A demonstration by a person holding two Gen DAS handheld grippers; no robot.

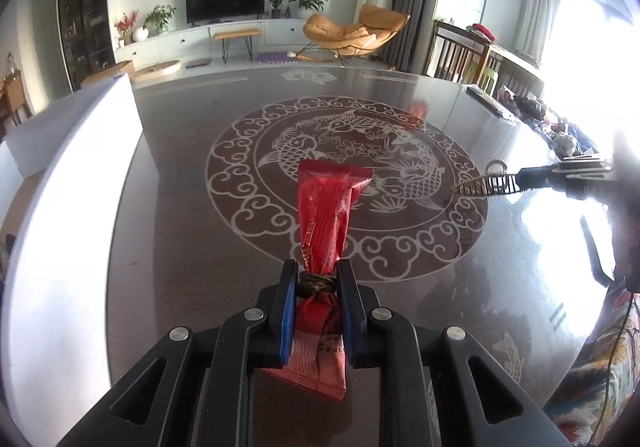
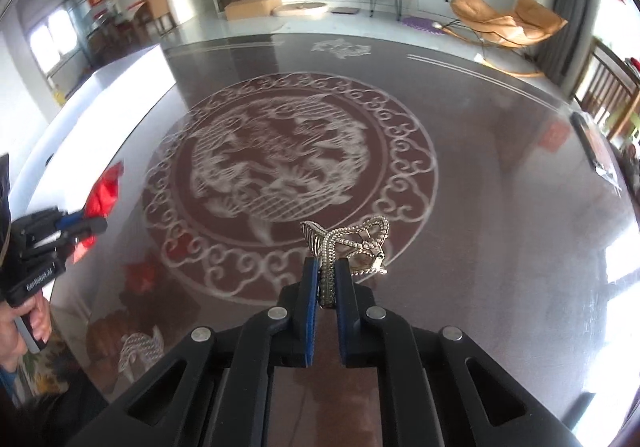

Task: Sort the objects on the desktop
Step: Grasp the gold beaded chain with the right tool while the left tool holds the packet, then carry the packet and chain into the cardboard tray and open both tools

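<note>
The left gripper (image 1: 317,279) is clamped on a red crinkly plastic snack packet (image 1: 326,207) and the right gripper (image 2: 326,279) on a beaded silver metal hair clip (image 2: 344,243), both clear of the glossy dark patterned table (image 2: 500,227), so picking looks done, placing remains.

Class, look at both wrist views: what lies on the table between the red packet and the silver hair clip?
Nothing: in the left wrist view only the bare patterned table separates the red packet from the silver hair clip; both are held in grippers.
</note>
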